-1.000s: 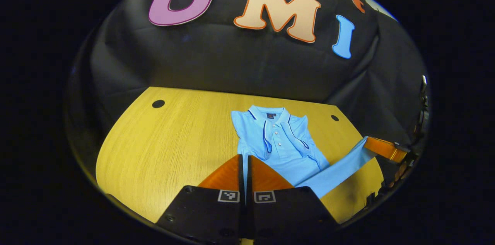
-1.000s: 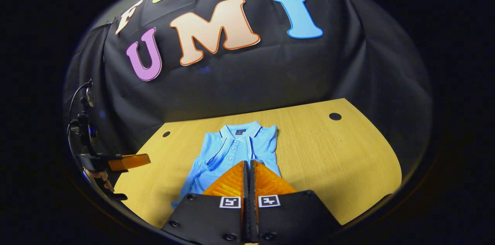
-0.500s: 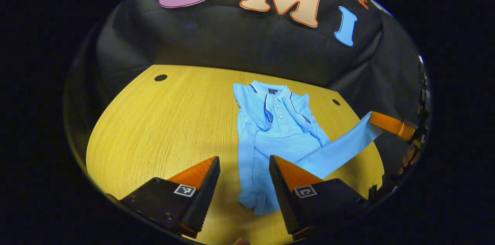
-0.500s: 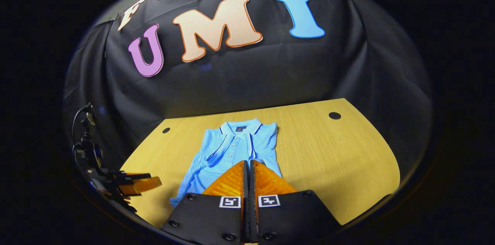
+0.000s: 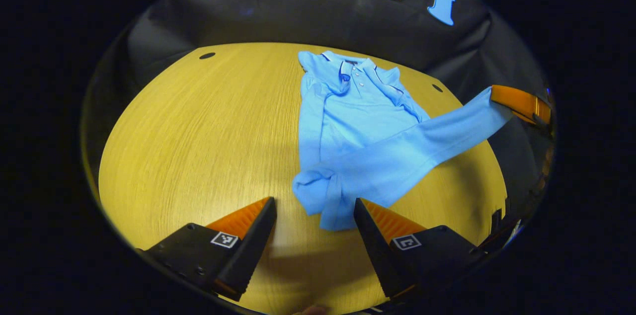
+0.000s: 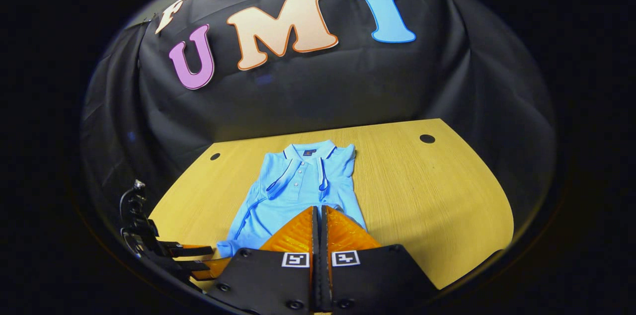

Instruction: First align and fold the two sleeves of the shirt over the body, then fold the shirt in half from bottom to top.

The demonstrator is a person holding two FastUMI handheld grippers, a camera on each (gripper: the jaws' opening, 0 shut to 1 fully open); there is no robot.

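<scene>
Left tongs [image 5: 314, 215] dropped, wide; right tongs [image 6: 319, 220] seemingly pinch shirt [image 5: 357, 121], collar far.

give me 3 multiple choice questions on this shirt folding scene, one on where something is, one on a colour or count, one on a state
1. Where does the shirt's collar point?
A. toward the booth wall
B. toward the table's near edge
C. off the table's side

2. What colour is the shirt?
A. white
B. light blue
C. red

3. How is the left gripper?
A. shut on the collar
B. shut on the hem
C. open, above the table

Answers: 1 A, the collar lies at the far end by the black cloth. 2 B, the fabric is light blue in both views. 3 C, its fingers stand wide apart either side of the bunched hem, while the right gripper holds a stretched corner.
</scene>
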